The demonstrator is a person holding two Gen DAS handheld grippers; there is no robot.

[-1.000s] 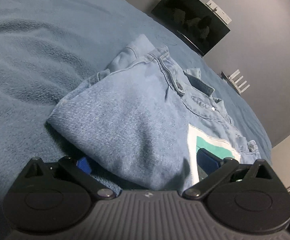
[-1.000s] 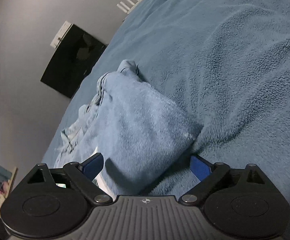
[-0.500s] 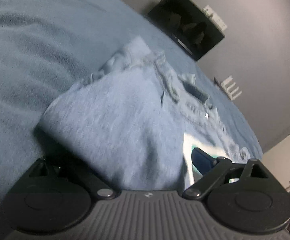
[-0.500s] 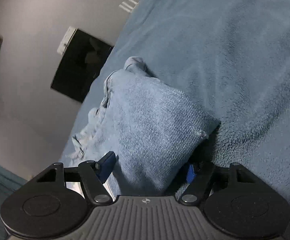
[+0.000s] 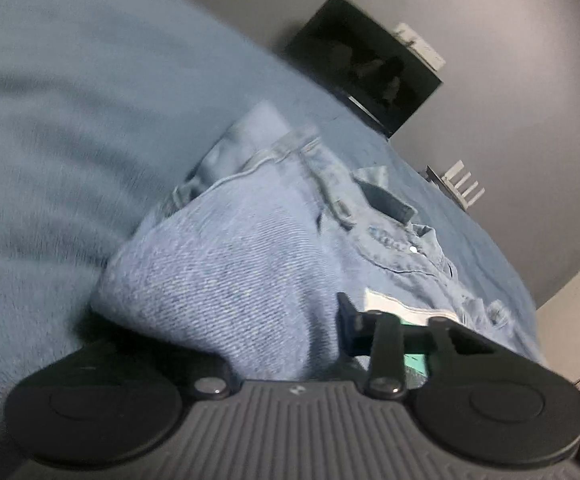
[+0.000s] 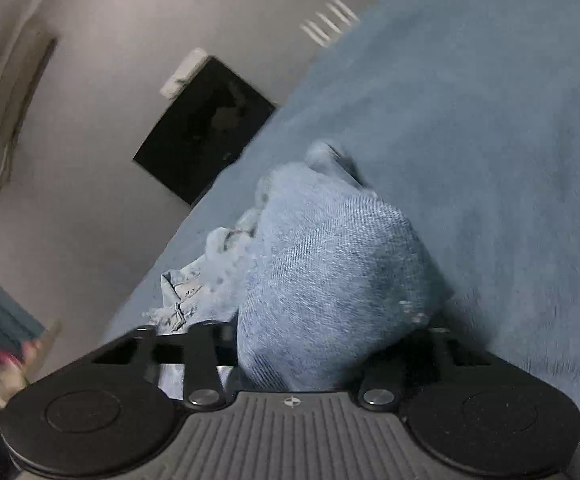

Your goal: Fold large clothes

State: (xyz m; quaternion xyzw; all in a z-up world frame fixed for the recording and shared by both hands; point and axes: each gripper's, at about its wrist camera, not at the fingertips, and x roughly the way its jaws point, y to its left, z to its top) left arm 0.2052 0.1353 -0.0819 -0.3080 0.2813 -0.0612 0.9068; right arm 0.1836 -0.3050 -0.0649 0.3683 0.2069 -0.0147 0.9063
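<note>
A light blue denim garment [image 5: 250,264] lies partly folded on a blue fleece blanket [image 5: 50,128]. My left gripper [image 5: 286,344] is shut on the near folded edge of the denim, and the cloth bulges up between its fingers. A white and green label [image 5: 402,308] shows beside the right finger. In the right wrist view the same denim garment [image 6: 330,280] bunches up, and my right gripper [image 6: 314,356] is shut on its near edge. Both left-hand fingers are mostly hidden by cloth.
The blanket [image 6: 490,140] covers a bed that runs to a grey wall. A black screen [image 5: 366,64] hangs on the wall, with a white slatted object [image 5: 458,184] near the bed's far edge. A hand with pink nails [image 6: 14,364] shows at the lower left.
Both grippers have closed from wide open onto the near edge of the denim. The cloth has bunched and risen, and both views have tilted upward.
</note>
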